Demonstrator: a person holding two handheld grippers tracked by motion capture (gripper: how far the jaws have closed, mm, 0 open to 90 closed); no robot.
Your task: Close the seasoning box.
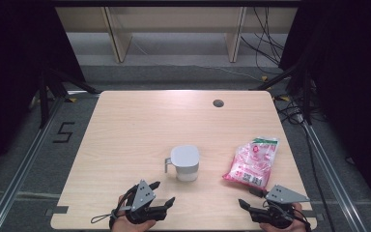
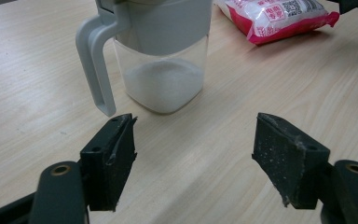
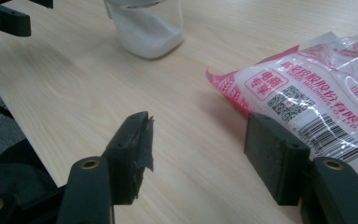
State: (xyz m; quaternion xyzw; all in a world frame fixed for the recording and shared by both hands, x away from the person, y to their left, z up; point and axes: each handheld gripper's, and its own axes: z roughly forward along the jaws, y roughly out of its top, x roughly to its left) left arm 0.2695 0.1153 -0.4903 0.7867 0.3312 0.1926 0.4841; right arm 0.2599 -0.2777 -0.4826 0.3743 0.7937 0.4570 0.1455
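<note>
A clear jug (image 1: 184,163) with a grey lid and side handle stands at the table's middle front, with white powder in its bottom (image 2: 161,84). To its right lies a pink and clear bag (image 1: 252,162) of white grains. My left gripper (image 1: 164,192) is open near the front edge, its jaws pointing at the jug (image 2: 161,46) a short way off, nothing between them (image 2: 195,140). My right gripper (image 1: 249,197) is open at the front right, just short of the bag's near end (image 3: 317,98). Bare table shows between its jaws (image 3: 198,140).
The light wooden table (image 1: 125,125) has a dark round grommet (image 1: 218,103) near its far edge. Beyond it stand pale shelf uprights (image 1: 118,34), with black stand legs and cables (image 1: 294,96) on the floor at both sides.
</note>
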